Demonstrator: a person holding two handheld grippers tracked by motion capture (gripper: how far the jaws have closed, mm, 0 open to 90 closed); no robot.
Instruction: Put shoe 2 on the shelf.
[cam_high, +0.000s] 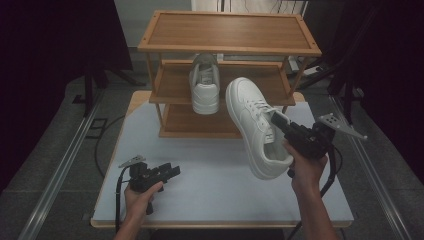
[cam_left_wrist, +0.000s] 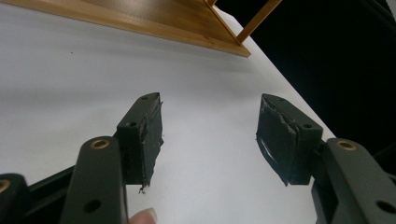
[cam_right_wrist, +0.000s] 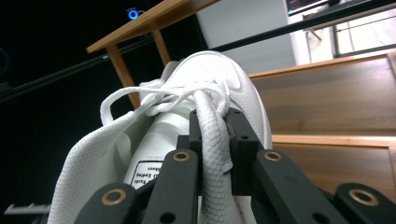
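The right gripper (cam_high: 281, 123) is clamped on the tongue of a white lace-up sneaker (cam_high: 255, 127) and holds it up in the air above the white bench (cam_high: 210, 185). The sneaker's toe points to about 11 o'clock, toward the brown wooden shelf rack (cam_high: 227, 32). In the right gripper view, the two black jaws pinch the white tongue between them. A second white sneaker (cam_high: 205, 85) sits on the middle shelf, at 12 o'clock. The left gripper (cam_high: 172, 171) rests low over the bench at 7 o'clock, with its jaws wide apart and nothing between them.
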